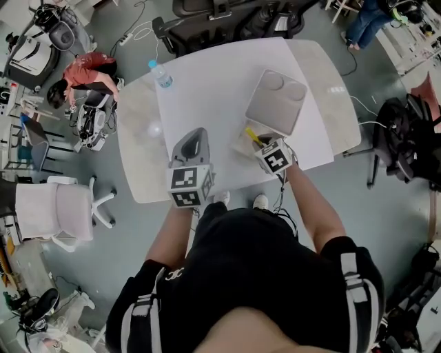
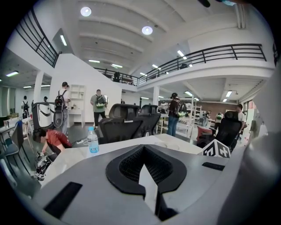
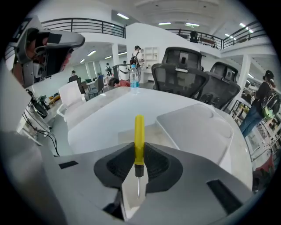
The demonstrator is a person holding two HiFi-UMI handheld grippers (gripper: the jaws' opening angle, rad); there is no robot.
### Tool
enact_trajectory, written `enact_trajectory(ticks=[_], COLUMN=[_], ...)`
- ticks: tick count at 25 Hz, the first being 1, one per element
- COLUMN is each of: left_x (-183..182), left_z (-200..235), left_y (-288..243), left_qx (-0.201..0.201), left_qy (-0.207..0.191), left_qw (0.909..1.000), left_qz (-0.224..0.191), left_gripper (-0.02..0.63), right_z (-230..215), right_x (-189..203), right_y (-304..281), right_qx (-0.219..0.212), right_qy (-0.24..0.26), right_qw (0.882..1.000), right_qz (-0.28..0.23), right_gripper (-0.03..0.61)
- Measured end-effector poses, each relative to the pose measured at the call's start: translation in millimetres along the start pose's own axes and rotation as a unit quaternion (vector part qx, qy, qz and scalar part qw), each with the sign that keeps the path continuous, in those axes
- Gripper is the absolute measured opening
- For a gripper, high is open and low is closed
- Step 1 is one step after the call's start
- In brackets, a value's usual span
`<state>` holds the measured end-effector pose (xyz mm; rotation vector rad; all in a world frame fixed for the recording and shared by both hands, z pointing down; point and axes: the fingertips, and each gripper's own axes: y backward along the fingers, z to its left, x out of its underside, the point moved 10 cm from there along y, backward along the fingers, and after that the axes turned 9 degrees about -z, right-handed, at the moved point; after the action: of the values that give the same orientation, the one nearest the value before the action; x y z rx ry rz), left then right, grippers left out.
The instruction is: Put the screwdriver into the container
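Note:
A screwdriver with a yellow handle (image 3: 139, 139) and a thin metal shaft is held by my right gripper (image 3: 137, 186), which is shut on the shaft. The handle points away over the table. In the head view the screwdriver (image 1: 253, 136) pokes out of the right gripper (image 1: 264, 149) near the table's front edge. The grey container (image 1: 275, 101) lies flat just beyond it, with two round dents at its far end; it also shows as the grey container (image 3: 198, 126) to the right of the handle. My left gripper (image 1: 198, 136) hovers to the left, jaws together and empty (image 2: 149, 190).
A water bottle (image 1: 160, 73) stands at the far left of the white table (image 1: 213, 89). A pale beige patch (image 1: 242, 143) lies under the screwdriver. Black office chairs (image 1: 227, 15) stand behind the table. A person in red (image 1: 86, 71) crouches on the floor at the left.

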<state>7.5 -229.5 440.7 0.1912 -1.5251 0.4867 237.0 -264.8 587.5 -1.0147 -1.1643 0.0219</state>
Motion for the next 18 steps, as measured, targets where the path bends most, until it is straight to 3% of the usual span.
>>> enact_trajectory(ticks=[8, 15, 18], left_x=[8, 8, 9], left_z=[13, 25, 28], left_y=[11, 15, 18], left_qx=[-0.022, -0.035, -0.038], left_qy=[0.005, 0.006, 0.007], left_qw=[0.9997, 0.9992, 0.9991], left_qz=[0.012, 0.018, 0.019], left_gripper=[0.003, 0.003, 0.003], right_z=[-1, 7, 0], right_x=[22, 28, 24], right_y=[-28, -50, -53], right_qx=[-0.033, -0.069, -0.039], right_qy=[-0.027, -0.038, 0.019], right_qw=[0.995, 0.986, 0.987], right_qz=[0.095, 0.145, 0.156], right_gripper=[0.064, 0.065, 0.064])
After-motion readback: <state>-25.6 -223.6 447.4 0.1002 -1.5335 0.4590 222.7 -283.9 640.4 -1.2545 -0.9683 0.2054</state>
